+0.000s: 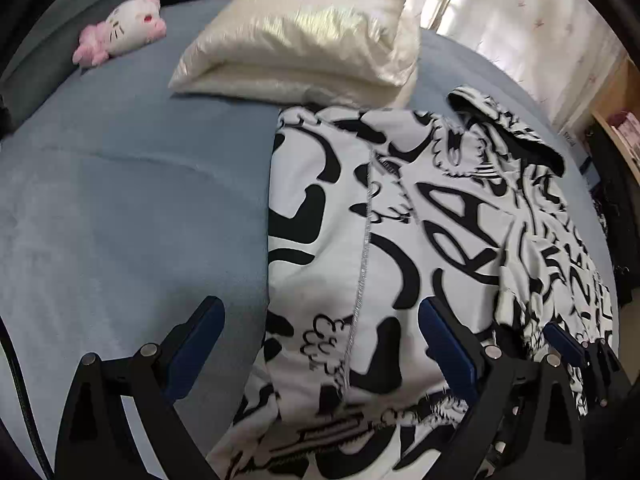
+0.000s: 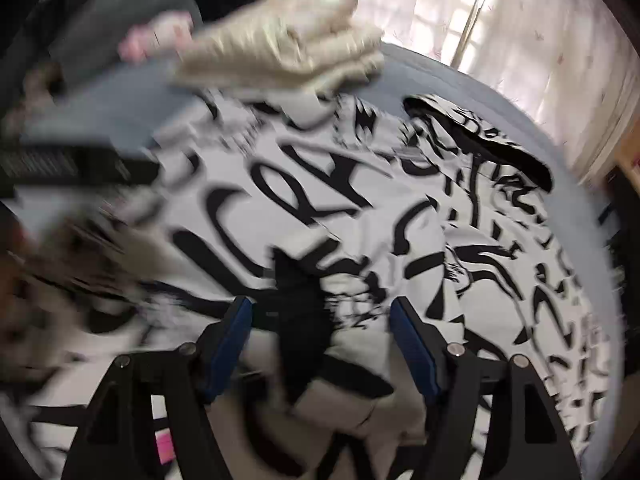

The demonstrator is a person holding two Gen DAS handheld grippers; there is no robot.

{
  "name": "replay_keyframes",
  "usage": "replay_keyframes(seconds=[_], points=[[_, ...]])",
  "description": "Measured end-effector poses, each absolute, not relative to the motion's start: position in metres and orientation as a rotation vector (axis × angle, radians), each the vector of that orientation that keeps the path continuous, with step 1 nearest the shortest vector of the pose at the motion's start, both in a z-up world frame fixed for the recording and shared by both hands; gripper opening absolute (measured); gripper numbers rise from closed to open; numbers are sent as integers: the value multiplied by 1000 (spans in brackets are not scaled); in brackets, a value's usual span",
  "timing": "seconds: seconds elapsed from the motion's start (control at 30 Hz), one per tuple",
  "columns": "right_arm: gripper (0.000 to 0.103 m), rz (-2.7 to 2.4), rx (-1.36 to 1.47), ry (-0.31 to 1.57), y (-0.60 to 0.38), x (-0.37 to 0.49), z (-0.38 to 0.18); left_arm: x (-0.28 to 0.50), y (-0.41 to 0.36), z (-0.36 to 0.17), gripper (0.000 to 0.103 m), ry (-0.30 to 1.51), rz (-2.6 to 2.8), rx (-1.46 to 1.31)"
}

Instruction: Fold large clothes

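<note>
Beyond and to the left of the left gripper (image 1: 320,344), a pink and white plush toy (image 1: 124,32) is lying on the blue bed sheet (image 1: 120,200), well apart from the fingers. Its left finger (image 1: 196,344) is hanging over bare sheet only, just left of the garment's straight folded edge. The jaws are standing wide, pressing on nothing. Between the fingers the black and white printed garment (image 1: 360,220) is lying spread on the bed, a stitched seam running up the gap and away from the fingertips. Straight ahead past the garment, a cream pillow (image 1: 304,40) is resting with its near edge touching the garment's far edge. The left gripper's right finger (image 1: 448,344) is sitting above printed cloth. Just right of it, the blue pad of the right gripper (image 1: 564,340) is showing over a bunched part of the garment.

In the right wrist view, heavily blurred on its left side, the right gripper (image 2: 320,340) is also standing wide. The garment (image 2: 340,184) is filling the view under and beyond both fingers. A rumpled fold of it with a black band is rising in the gap between the pads, nearer the right finger (image 2: 412,344) than the left; whether it touches that pad I cannot tell.
</note>
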State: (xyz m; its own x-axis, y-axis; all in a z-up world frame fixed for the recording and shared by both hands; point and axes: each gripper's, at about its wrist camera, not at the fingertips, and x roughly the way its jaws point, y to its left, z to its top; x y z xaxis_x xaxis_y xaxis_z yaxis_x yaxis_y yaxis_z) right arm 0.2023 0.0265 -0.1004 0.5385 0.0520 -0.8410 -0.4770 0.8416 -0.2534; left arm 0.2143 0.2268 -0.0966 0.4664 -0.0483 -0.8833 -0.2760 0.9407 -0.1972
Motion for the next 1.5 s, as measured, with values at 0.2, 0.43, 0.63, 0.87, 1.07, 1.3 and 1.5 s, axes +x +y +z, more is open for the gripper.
replay_keyframes(seconds=[0.2, 0.43, 0.63, 0.87, 1.07, 1.3, 1.5], points=[[13, 326, -433, 980, 11, 213, -92, 219, 229, -118, 96, 1122, 155, -370], [3, 284, -103, 730, -73, 230, 10, 217, 230, -115, 96, 1101, 135, -387], [9, 27, 250, 994, -198, 278, -60, 219, 230, -112, 96, 1109, 134, -341], [59, 187, 661, 1076, -261, 263, -111, 237, 245, -120, 96, 1131, 122, -378], [60, 312, 780, 1023, -253, 272, -106, 260, 261, -125, 96, 1130, 123, -477], [60, 370, 771, 1049, -234, 288, -107, 278, 268, -133, 96, 1158, 133, -507], [60, 420, 871, 999, -249, 283, -105, 290, 270, -137, 96, 1229, 107, -473]])
